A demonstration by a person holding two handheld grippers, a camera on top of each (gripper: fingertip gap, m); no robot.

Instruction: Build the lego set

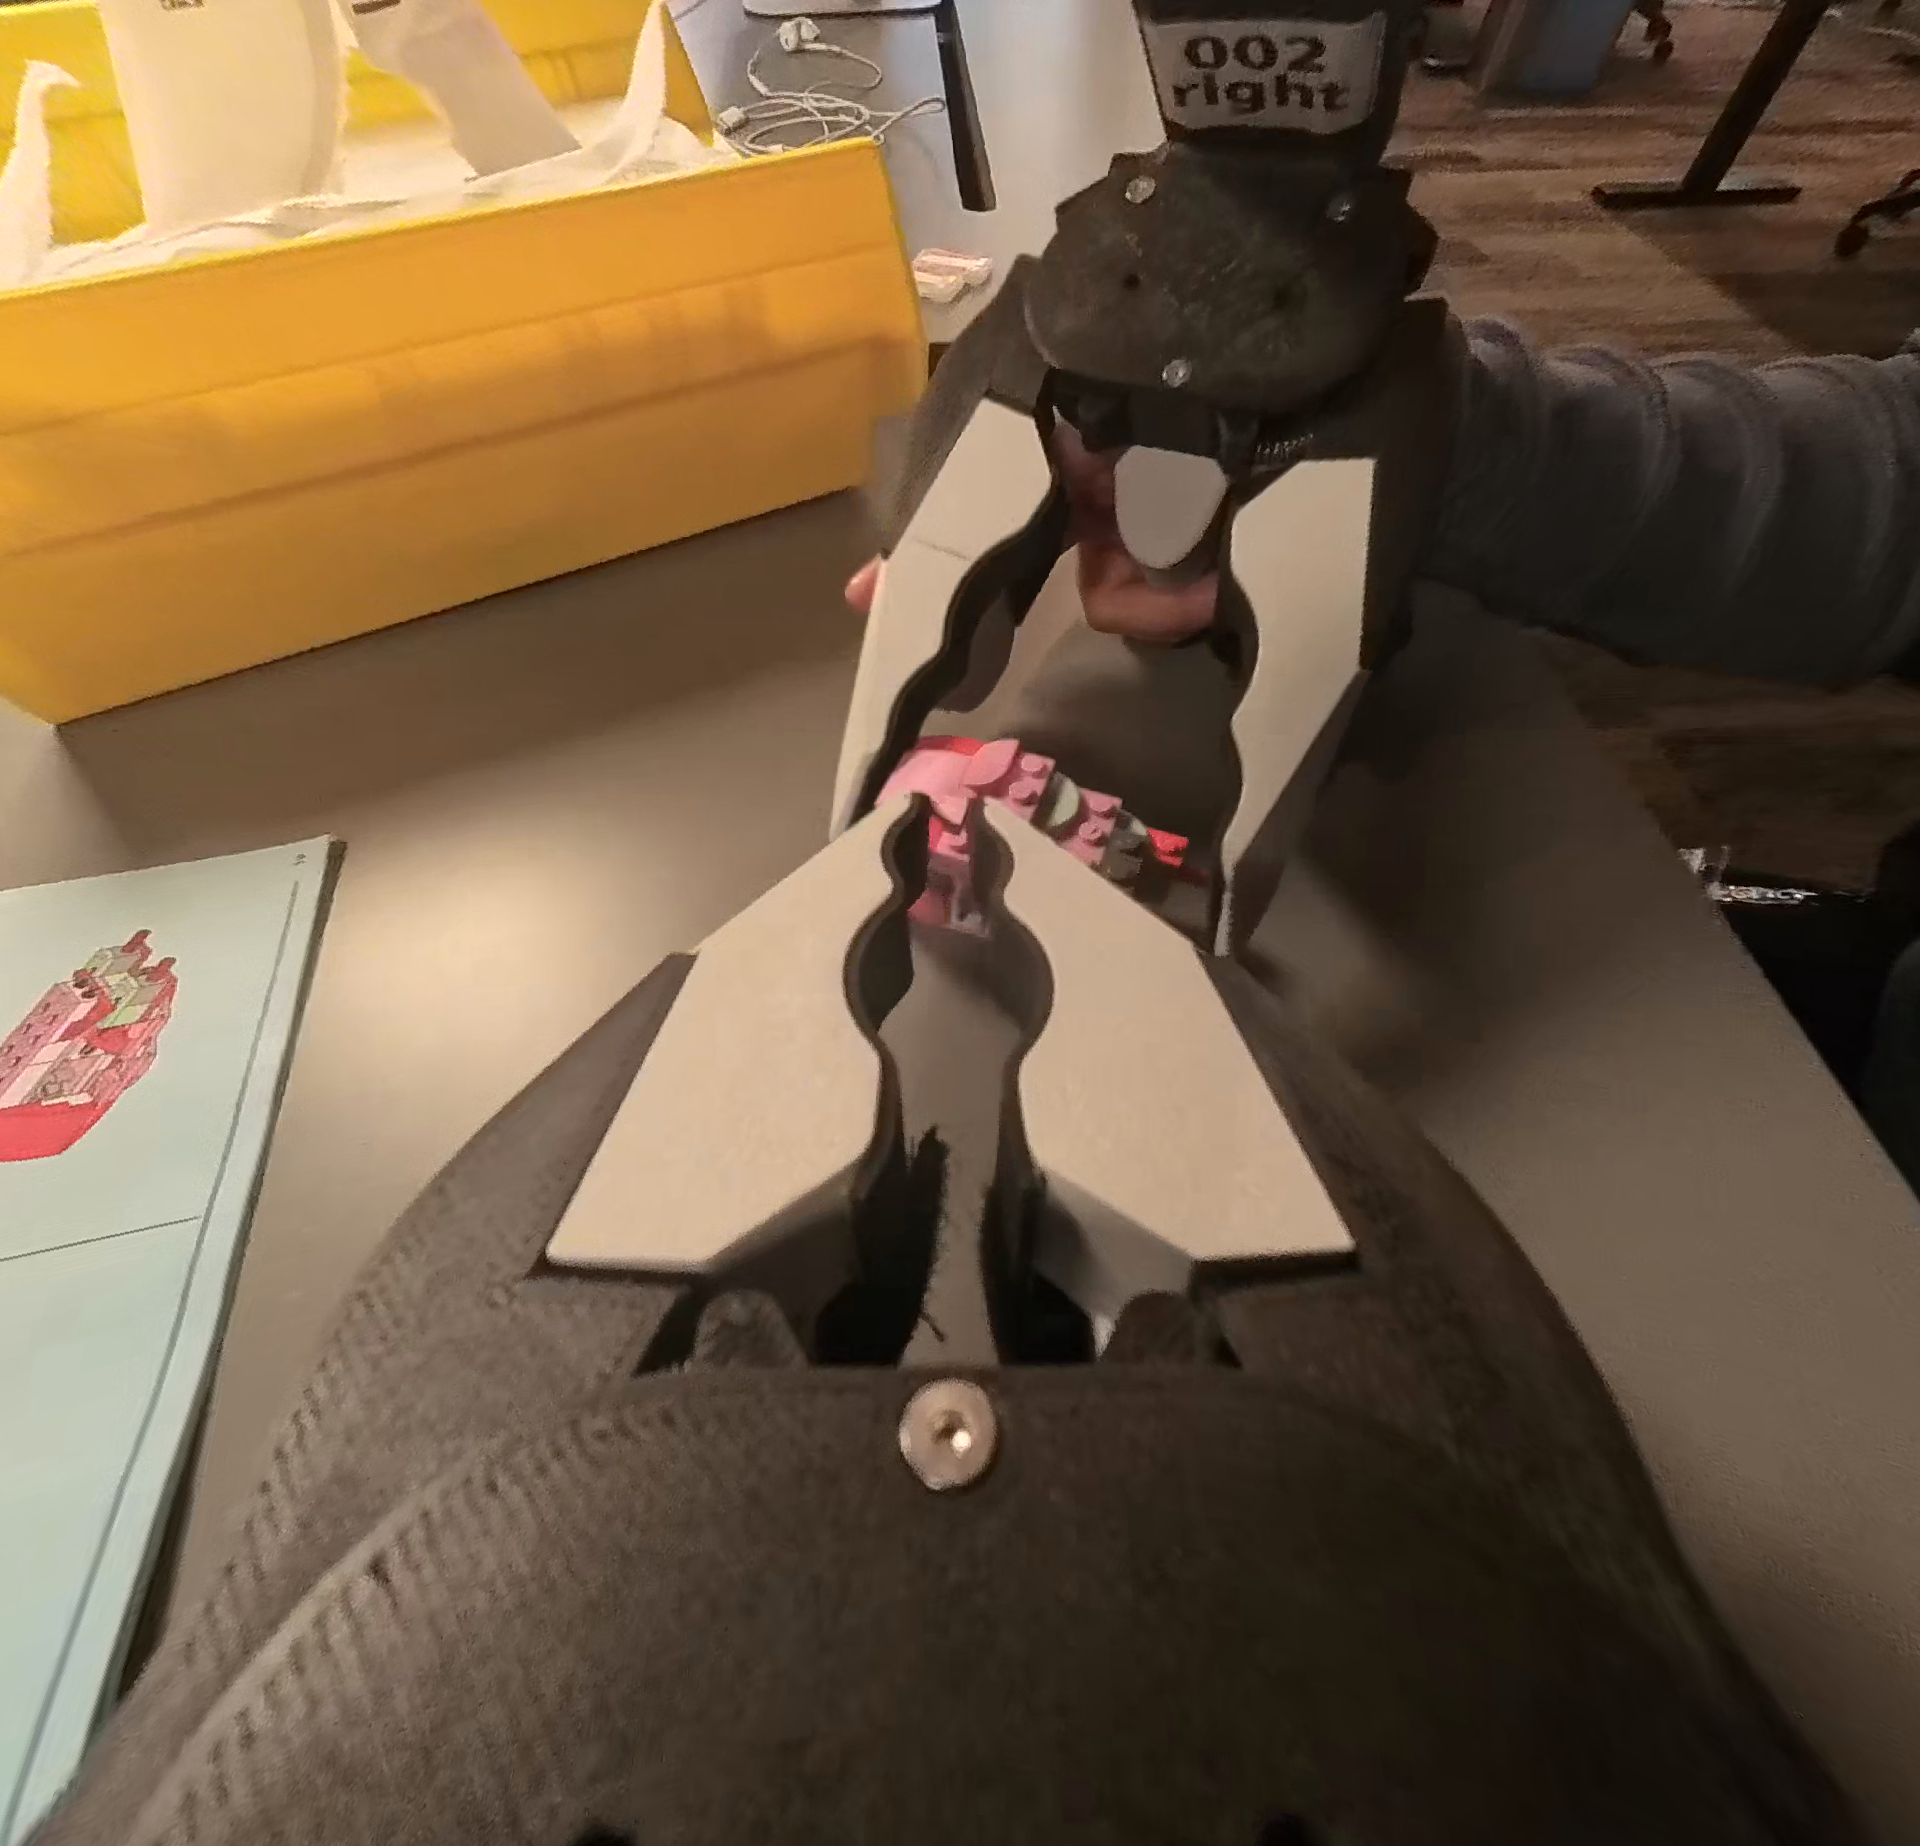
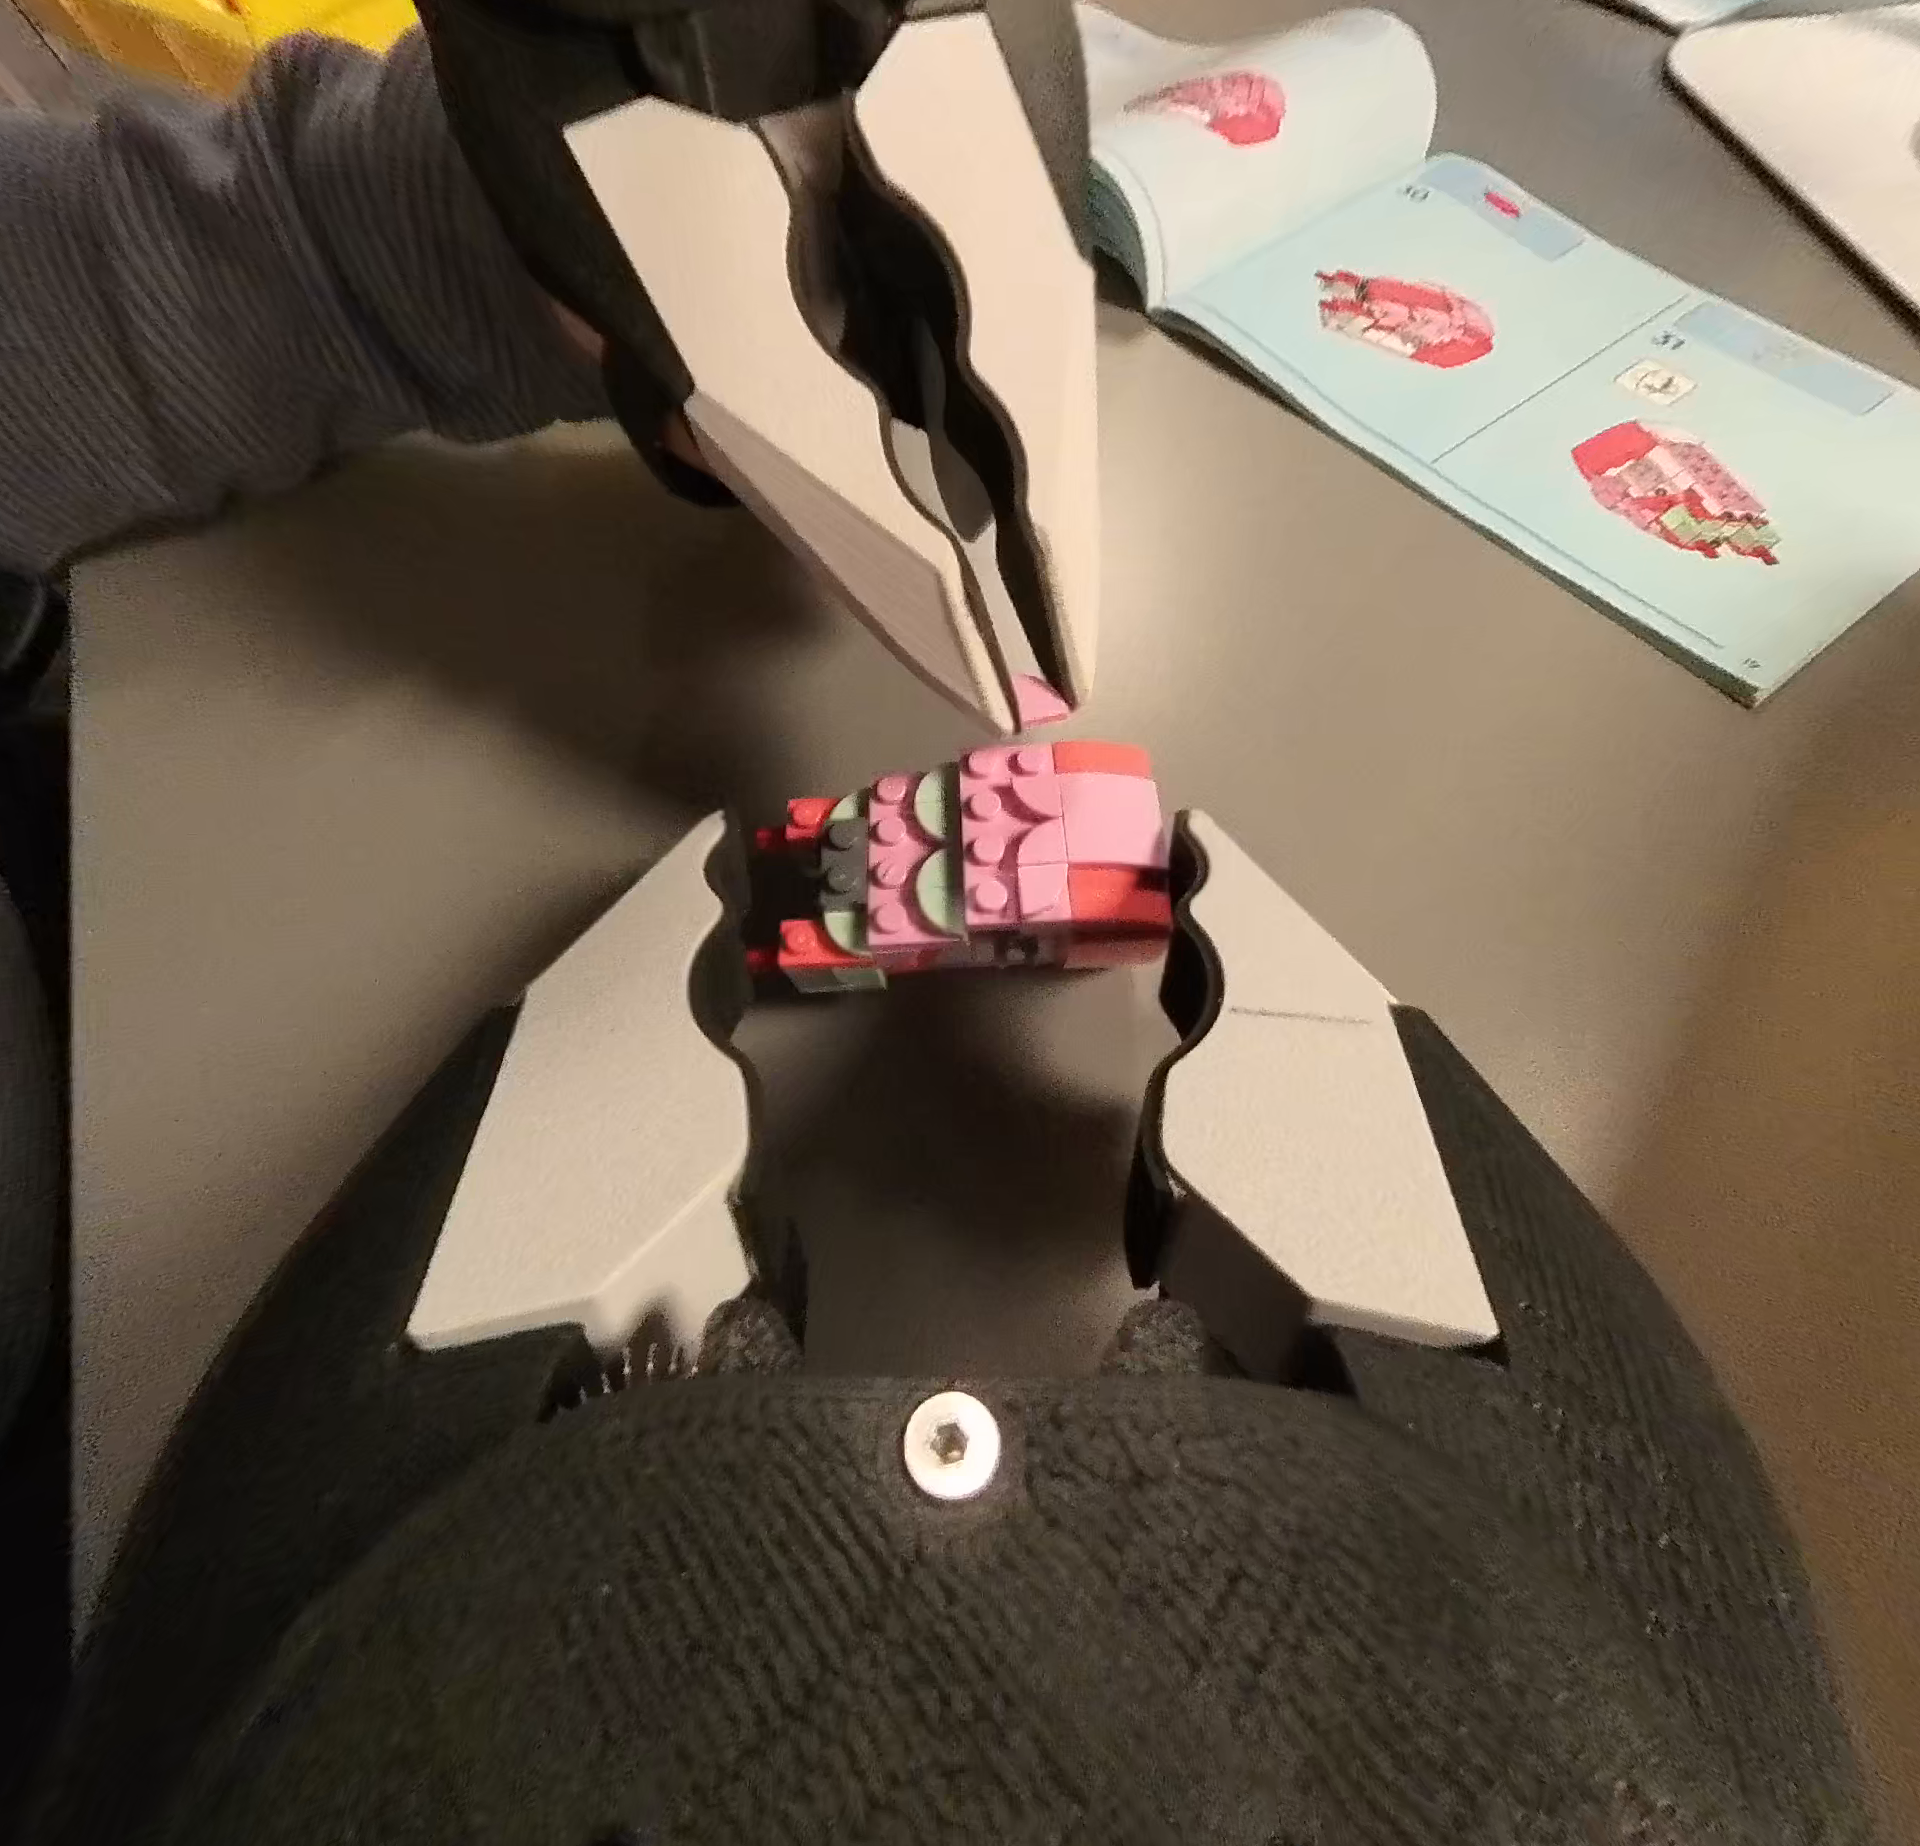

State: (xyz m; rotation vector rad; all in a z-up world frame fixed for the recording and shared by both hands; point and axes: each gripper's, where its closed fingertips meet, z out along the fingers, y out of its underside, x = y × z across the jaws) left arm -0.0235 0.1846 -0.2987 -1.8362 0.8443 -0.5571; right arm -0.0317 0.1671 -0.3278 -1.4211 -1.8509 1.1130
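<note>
A small brick model (image 2: 997, 861) in pink, red, pale green and dark grey lies on the grey table (image 2: 1351, 757). My right gripper (image 2: 954, 840) is open wide, with one finger on each side of the model, close to its ends but not pressing on it. My left gripper (image 2: 1023, 716) comes down from above and is shut on a small pink curved tile (image 2: 1039, 703), held just over the model's pink top edge. In the left wrist view my left gripper (image 1: 951, 820) points at the model (image 1: 1039, 809), which lies between the right gripper's (image 1: 1039, 861) spread fingers.
A yellow bin (image 1: 416, 362) with white bags stands at the back left. An open instruction booklet (image 2: 1507, 342) lies beside the model and shows in the left wrist view too (image 1: 125, 1121). A white board (image 2: 1818, 113) lies farther off. Cables (image 1: 821, 103) lie behind the bin.
</note>
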